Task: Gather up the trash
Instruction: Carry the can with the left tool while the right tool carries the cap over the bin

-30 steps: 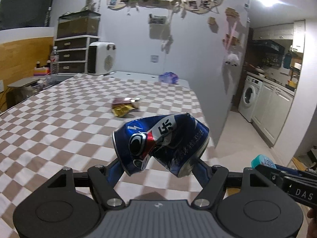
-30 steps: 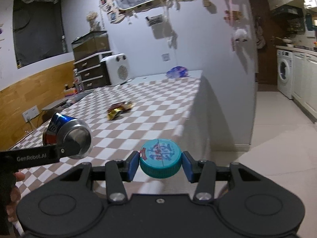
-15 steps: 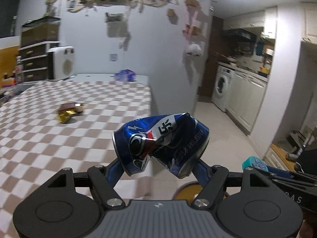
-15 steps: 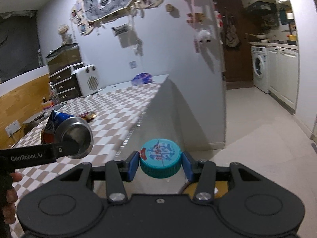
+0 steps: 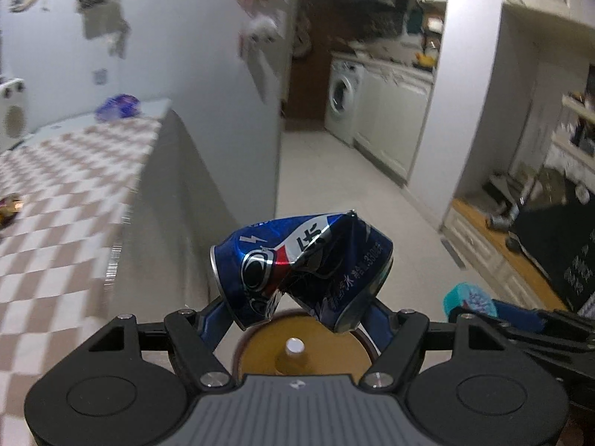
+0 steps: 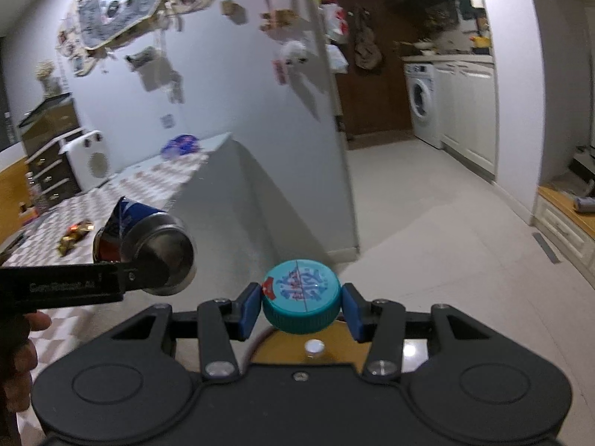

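Both grippers are swinging off the checkered table toward the floor; left gripper is clamping the crushed can, right gripper is pinching the teal cap, both above a yellow-lidded bin.

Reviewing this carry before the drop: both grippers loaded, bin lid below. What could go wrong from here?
1. The can is crushed and the left gripper pinches it only at its lower edges; it could pivot or slip out.
2. The bin lid under both grippers looks closed, so anything released now would likely land on top or bounce off.
3. The right gripper holds the cap by its round rim, so it could pop free.
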`<state>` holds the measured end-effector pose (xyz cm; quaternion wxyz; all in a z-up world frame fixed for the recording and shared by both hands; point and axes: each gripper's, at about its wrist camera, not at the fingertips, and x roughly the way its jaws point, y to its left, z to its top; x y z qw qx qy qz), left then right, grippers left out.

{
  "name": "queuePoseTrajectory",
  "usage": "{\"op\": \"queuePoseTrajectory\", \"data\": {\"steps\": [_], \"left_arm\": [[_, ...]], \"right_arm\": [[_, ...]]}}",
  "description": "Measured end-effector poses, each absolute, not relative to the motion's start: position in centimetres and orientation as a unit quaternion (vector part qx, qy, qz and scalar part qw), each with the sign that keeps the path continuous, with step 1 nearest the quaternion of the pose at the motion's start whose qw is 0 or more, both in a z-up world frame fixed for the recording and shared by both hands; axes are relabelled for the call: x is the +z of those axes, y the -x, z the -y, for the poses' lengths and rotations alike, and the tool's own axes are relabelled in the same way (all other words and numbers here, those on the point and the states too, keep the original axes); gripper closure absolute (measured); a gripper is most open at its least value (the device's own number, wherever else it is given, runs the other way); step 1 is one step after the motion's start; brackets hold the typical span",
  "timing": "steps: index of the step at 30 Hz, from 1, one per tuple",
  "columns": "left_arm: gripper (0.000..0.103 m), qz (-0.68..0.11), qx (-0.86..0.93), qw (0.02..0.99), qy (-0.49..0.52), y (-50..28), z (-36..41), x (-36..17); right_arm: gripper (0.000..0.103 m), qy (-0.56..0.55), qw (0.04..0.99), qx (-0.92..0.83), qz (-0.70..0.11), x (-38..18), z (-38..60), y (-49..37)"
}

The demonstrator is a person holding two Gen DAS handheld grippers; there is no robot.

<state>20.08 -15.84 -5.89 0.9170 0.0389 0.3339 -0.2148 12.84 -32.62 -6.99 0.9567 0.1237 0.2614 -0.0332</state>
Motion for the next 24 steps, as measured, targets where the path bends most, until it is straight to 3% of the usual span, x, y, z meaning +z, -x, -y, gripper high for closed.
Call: {"op": "queuePoseTrajectory", "data": {"steps": [11,24], "left_arm": [[0.029,-0.460,-0.261,0.840,-0.123,-26.9,21.4,-14.9],[0.027,-0.529,-0.298,0.766,-0.211,-30.4,23.3,-22.9]], "right_arm": [[0.055,-0.136,0.936,-0.077,-0.316,-10.7,37.4,-16.1],[0.055,-0.146,0.893,-0.056,-0.421,-16.9,38.4,-23.5]]}}
